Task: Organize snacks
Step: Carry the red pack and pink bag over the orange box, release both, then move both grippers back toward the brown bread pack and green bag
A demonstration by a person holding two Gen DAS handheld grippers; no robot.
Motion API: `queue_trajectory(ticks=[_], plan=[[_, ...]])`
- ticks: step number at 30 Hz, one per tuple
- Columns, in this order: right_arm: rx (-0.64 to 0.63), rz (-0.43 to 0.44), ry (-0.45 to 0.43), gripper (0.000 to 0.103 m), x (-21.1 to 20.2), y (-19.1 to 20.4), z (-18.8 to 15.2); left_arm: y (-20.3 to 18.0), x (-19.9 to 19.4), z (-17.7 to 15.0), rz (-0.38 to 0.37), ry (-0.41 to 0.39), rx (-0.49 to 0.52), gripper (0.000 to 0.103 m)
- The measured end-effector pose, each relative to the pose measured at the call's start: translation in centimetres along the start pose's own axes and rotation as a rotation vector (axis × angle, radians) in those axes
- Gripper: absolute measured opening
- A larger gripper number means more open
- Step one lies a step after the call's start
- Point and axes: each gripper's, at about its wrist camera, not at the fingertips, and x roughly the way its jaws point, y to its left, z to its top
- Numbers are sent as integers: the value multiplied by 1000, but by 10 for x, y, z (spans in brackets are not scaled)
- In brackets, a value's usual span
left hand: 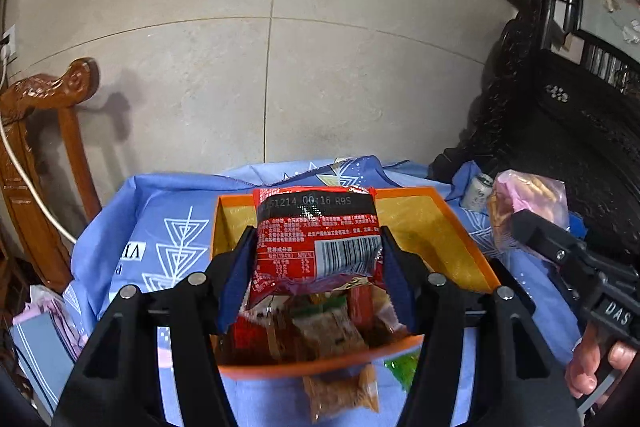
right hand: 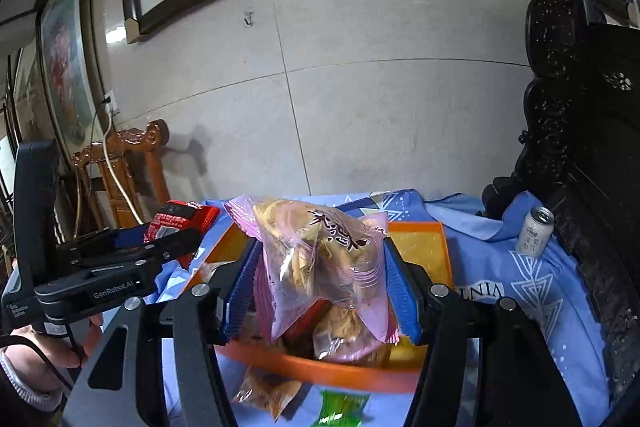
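Observation:
My left gripper is shut on a red snack packet with a barcode, held above the orange box, which has a gold lining and several snack packs at its near end. My right gripper is shut on a pink bag of crackers, also above the orange box. The right gripper and pink bag show at the right of the left wrist view. The left gripper with the red packet shows at the left of the right wrist view.
A blue patterned cloth covers the table. A brown snack pack and a green one lie in front of the box. A white can stands at the right by dark carved furniture. A wooden chair stands left.

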Motion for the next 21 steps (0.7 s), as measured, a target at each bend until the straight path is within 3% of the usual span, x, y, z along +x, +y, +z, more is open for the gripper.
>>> queue_trajectory(ticks=[5,7,8,9,11,21], plan=[[7,-17,28,62,28,-5,4,-5,30,13,37,35,12,61],[11,-20,48,69,39,-8,2,-2,39,14,68,47,-3,75],[4,-45,62,79,43,-7,2,-1,43,15,95,54,-11,94],[-2,-69,64,83,44,-7,1,1,44,14,121,55,-18,99],[-9,-84,45,88,40,-5,-1,6,44,14,150,50,-31,99],[-5,-36,51,88,5,-1,-22,17,18,-4,125,59,-79,99]])
